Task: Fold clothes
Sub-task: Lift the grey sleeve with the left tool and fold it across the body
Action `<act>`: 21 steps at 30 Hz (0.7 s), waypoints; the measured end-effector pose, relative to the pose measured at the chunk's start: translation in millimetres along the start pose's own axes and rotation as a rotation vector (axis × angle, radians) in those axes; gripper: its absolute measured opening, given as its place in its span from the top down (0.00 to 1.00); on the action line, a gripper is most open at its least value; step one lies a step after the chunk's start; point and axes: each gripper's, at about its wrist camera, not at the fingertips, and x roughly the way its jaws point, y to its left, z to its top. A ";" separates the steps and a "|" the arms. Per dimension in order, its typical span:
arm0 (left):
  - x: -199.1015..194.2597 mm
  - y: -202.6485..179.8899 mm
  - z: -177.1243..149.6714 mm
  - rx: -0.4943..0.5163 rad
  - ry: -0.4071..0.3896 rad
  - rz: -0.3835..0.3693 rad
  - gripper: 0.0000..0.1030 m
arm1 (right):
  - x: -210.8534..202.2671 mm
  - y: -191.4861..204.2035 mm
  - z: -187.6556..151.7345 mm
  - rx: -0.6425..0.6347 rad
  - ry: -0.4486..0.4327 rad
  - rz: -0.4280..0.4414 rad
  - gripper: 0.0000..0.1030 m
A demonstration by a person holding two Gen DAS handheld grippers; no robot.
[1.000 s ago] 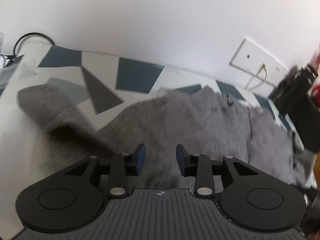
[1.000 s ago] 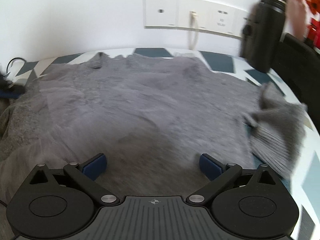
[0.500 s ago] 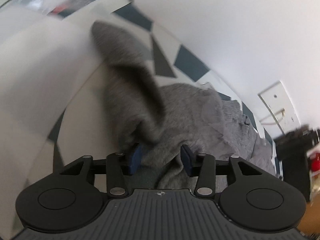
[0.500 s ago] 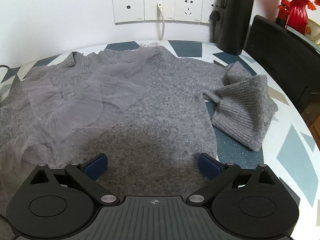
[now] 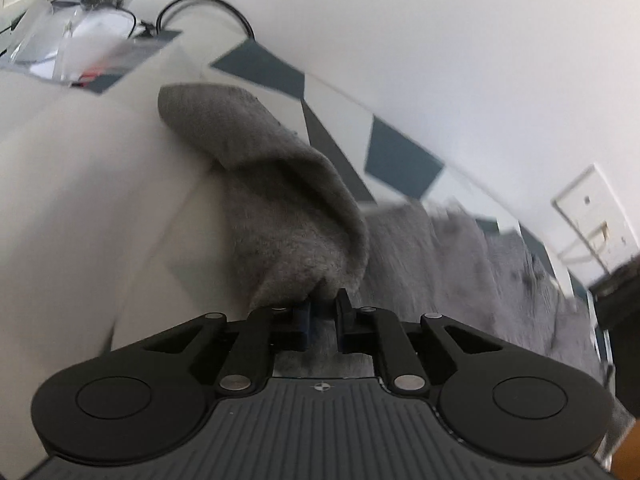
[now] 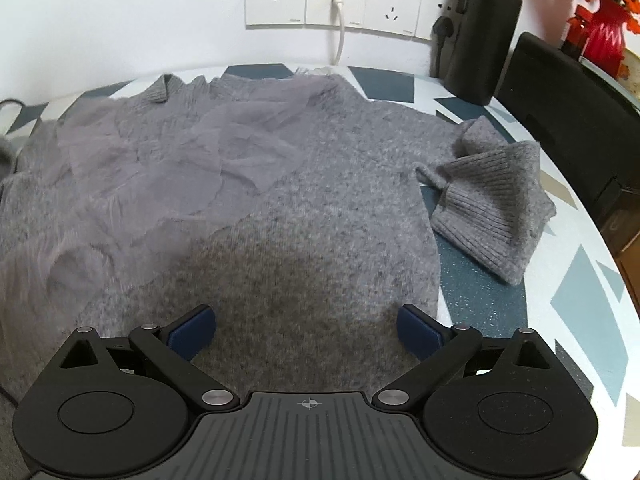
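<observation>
A grey knit sweater lies spread flat on the patterned table, with a sheer grey ruffle over its left half. Its right sleeve is folded in a crumpled heap beside the body. My right gripper hovers open over the sweater's lower part with nothing between its fingers. In the left wrist view the left sleeve rises in a hump from the table. My left gripper is closing, its jaws pinching a bunch of that sleeve's fabric. The sweater's body lies beyond to the right.
A black bottle stands at the back right under a row of wall sockets. A black chair back and a red vase are at the right. Plastic bags and a black cable lie at the table's far left.
My left gripper has rolled, dropped to the left sleeve and closed its jaws on the fabric. The right gripper has drifted a little over the sweater and stays open.
</observation>
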 end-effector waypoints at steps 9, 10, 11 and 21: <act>-1.8 2.9 8.7 0.061 -0.013 0.028 0.86 | -6.7 -0.1 8.4 0.007 -0.001 0.024 0.06; -4.1 4.5 7.6 0.068 -0.011 0.029 0.86 | -10.3 -3.2 12.7 0.009 -0.013 0.025 0.06; -6.3 6.1 6.5 0.075 -0.009 0.030 0.86 | -13.5 -6.5 18.0 0.013 -0.024 0.024 0.06; -33.8 16.3 15.3 0.054 -0.051 0.023 0.63 | -50.7 -54.6 107.1 0.127 -0.197 0.019 0.05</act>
